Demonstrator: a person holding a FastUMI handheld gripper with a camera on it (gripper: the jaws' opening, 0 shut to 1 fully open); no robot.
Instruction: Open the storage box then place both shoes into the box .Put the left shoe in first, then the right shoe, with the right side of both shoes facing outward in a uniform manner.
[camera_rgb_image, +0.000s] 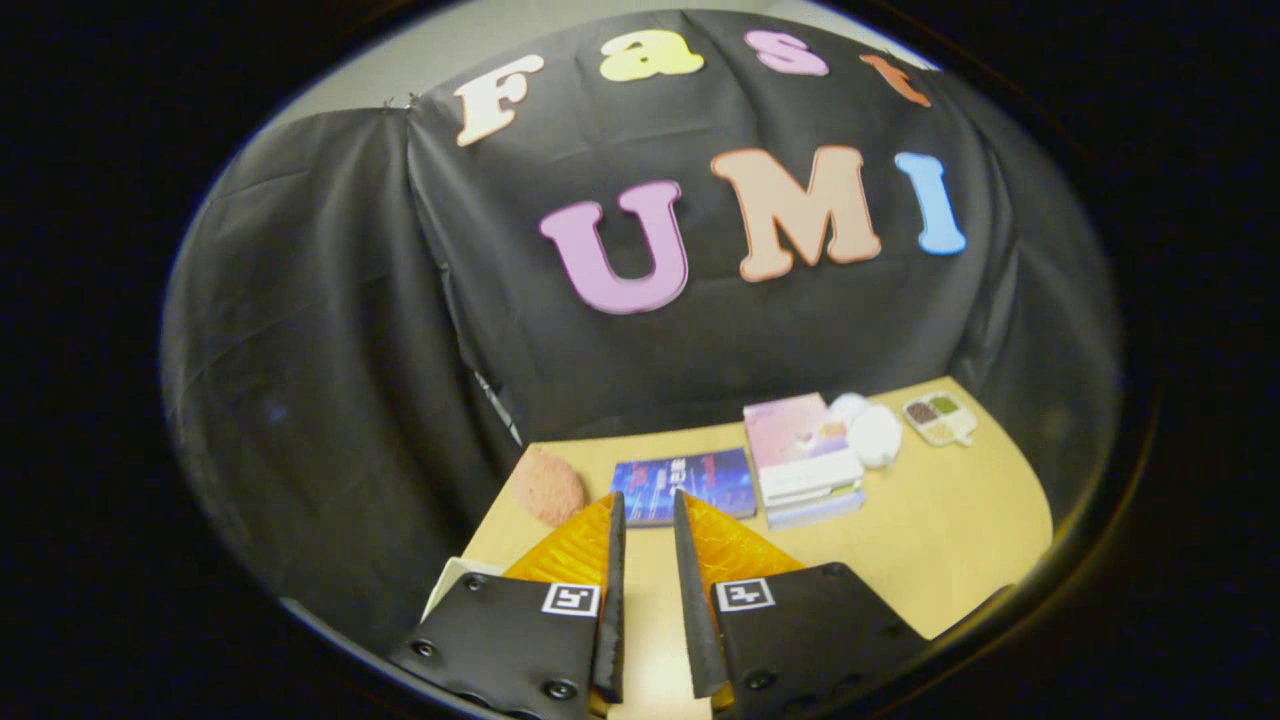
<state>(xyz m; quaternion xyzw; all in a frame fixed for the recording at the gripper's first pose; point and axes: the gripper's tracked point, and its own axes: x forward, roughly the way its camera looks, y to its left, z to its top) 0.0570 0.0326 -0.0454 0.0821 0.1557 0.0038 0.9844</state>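
My gripper (648, 498) is held above the near part of a tan table (950, 540), tilted up toward the booth's back wall. Its two fingers stand a narrow gap apart, so it is open, and only bare tabletop shows between them. A white corner of some flat thing (450, 582) peeks out beside the left finger; I cannot tell what it is.
Just beyond the fingertips lies a blue book (690, 478). To its right is a stack of books with a pink cover (800, 455), then white round objects (872, 432) and a small compartment dish (940, 418). A pink textured ball (547, 487) sits left of the blue book.
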